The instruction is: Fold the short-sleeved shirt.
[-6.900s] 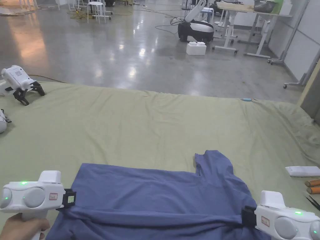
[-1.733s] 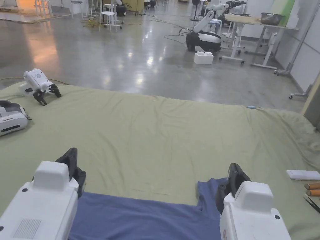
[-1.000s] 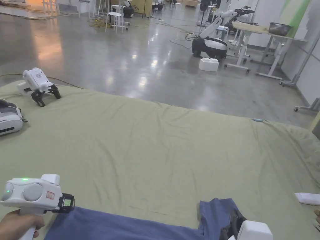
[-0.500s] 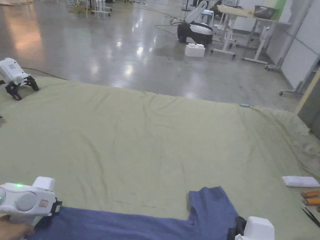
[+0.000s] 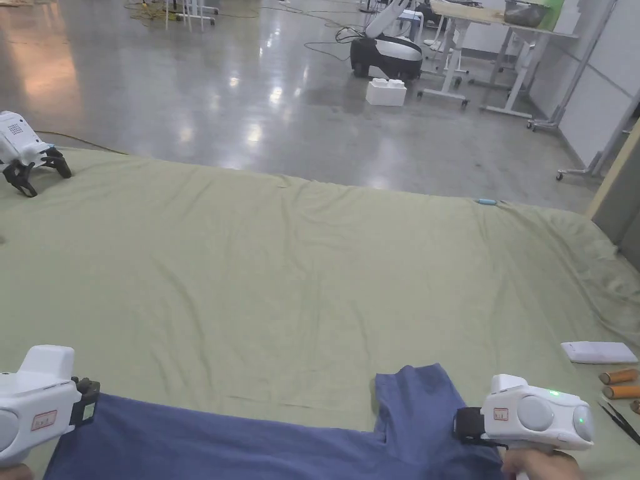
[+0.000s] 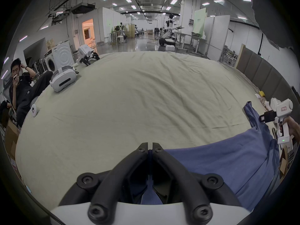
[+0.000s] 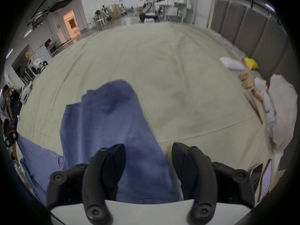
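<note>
The blue short-sleeved shirt lies flat on the green sheet at the near edge, one sleeve sticking up toward the far side. My left gripper is at the shirt's left edge; in the left gripper view its jaws are shut with blue cloth pinched between them. My right gripper sits at the right side of the sleeve. In the right gripper view its jaws stand wide open over the sleeve cloth, gripping nothing.
A spare gripper lies at the sheet's far left, a white headset near it. A white box, orange cylinders and tweezers lie at the right. A seated person is beyond the left edge.
The right gripper has turned sideways and come into fuller view at the sleeve's right side. The left gripper stays at the shirt's left edge. The head camera has tilted slightly.
</note>
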Motion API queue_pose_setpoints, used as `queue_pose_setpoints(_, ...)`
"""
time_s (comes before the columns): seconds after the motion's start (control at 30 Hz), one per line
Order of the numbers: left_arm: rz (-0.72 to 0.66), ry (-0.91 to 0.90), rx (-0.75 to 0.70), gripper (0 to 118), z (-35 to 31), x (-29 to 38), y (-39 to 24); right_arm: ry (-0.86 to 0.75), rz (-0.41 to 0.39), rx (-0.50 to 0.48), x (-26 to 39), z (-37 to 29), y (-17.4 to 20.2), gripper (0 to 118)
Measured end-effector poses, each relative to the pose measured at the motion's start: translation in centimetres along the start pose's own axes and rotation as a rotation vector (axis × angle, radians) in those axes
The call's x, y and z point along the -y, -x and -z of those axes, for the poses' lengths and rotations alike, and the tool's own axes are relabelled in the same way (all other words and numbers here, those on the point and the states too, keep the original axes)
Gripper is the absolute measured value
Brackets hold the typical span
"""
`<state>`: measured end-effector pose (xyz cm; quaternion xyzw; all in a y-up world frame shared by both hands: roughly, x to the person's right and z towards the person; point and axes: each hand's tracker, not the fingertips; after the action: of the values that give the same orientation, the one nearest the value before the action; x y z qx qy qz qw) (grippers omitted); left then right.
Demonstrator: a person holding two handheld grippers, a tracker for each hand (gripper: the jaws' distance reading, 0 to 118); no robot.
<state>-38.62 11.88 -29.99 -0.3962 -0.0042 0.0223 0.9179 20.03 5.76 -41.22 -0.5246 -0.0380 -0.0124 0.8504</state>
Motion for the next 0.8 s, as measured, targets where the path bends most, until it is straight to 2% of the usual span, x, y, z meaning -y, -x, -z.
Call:
queue_pose_setpoints(0.07,0.003,0.000,-0.003,0,0.1,0.1,0.0,0.018,-0.016,0.025,0.0,0.8,1.0,48)
queue_pose_setpoints(0.1,0.004,0.004,-0.003,0,0.2,0.2,0.1,0.053,0.012,0.027,1.0,-0.4,1.2,47)
queue_pose_setpoints(0.13,0.001,0.006,-0.006,0,0.2,0.4,0.1,0.055,0.001,0.028,1.0,-0.5,1.7,43)
queue_pose_setpoints(0.17,-0.002,0.009,-0.008,0,0.3,0.4,0.2,0.057,-0.004,0.033,0.9,-0.7,2.0,28)
queue_pose_setpoints(0.2,-0.003,0.011,-0.009,0,0.4,0.5,0.2,0.019,-0.046,-0.036,0.3,0.1,2.2,9)
queue_pose_setpoints(0.23,-0.005,0.011,-0.010,0,0.4,0.5,0.2,0.003,-0.070,-0.068,0.0,0.9,0.7,0)
queue_pose_setpoints(0.33,-0.007,0.008,-0.008,0,0.3,0.6,0.3,-0.014,-0.087,-0.044,0.4,0.7,0.1,0)
queue_pose_setpoints(0.43,-0.020,-0.018,0.008,0,-0.7,0.5,0.5,-0.086,-0.016,-0.052,0.8,-1.1,-0.5,0)
queue_pose_setpoints(0.57,-0.028,-0.040,0.030,0,-2.7,0.5,1.3,-0.215,-0.050,-0.051,1.9,-6.5,-0.4,0)
queue_pose_setpoints(0.6,-0.031,-0.048,0.038,0,-3.3,0.5,1.5,-0.235,-0.033,-0.068,2.7,-7.8,-0.9,0)
queue_pose_setpoints(0.8,-0.016,-0.116,0.084,0,-7.9,1.7,2.6,-0.320,-0.068,-0.070,5.9,-15.8,-1.7,0)
